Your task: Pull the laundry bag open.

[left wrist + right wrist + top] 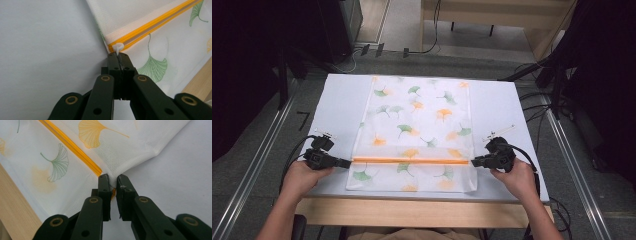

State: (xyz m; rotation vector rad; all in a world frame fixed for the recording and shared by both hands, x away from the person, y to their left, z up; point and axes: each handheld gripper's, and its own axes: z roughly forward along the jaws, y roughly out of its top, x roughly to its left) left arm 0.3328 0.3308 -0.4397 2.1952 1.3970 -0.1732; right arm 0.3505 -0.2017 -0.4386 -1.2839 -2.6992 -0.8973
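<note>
Left gripper [117, 57] fingers tight on white zipper pull [117, 47]; right gripper [113, 180] fingers pinching mesh bag [419, 125] edge.

Overhead forward-down view; two close tong-mounted views sharing zipper [411, 160].

A white-topped table [337, 107] with a light wooden front edge stands on grey carpet floor [257, 150]; metal rails [259, 160] flank both sides, cables [532, 107] trail right, wooden furniture [492, 12] stands beyond
</note>
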